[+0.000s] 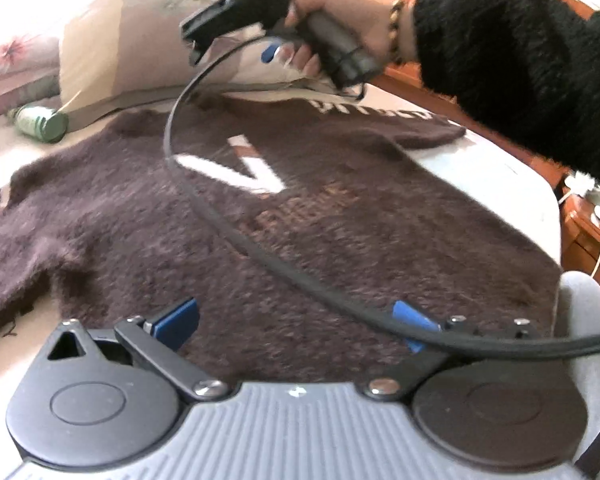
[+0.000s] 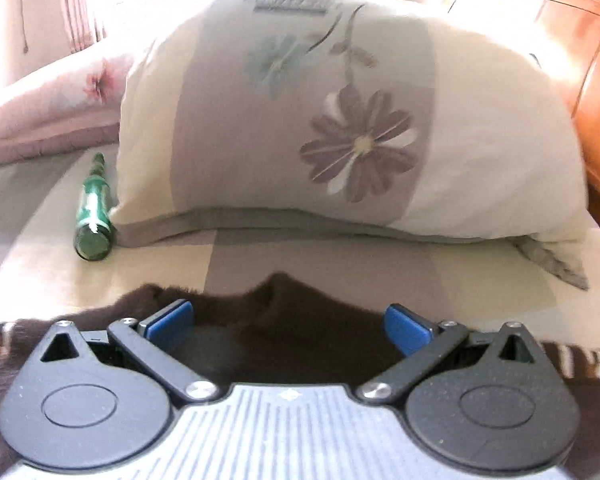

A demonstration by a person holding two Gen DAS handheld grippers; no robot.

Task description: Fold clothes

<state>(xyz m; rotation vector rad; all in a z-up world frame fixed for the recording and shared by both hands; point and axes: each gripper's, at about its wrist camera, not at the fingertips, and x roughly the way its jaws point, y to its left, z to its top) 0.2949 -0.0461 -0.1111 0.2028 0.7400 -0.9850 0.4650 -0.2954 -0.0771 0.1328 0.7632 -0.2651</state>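
While sweater (image 1: 228, 216) lies flat and unfolded under both sets of fingers: left gripper (image 1: 296, 326) gaping, empty; right gripper (image 2: 288, 324) likewise; every fold left.

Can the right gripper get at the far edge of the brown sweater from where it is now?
Probably yes. The right gripper is open just above the sweater's far edge, nothing between; the pillow and green bottle lie beyond it.

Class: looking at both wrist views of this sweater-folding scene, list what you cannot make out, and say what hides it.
- Sweater lettering, left wrist view: blurred, crossed by the cable.
- Sweater's left sleeve, left wrist view: cut off by the frame edge.
- Sweater body, right wrist view: hidden under the right gripper.
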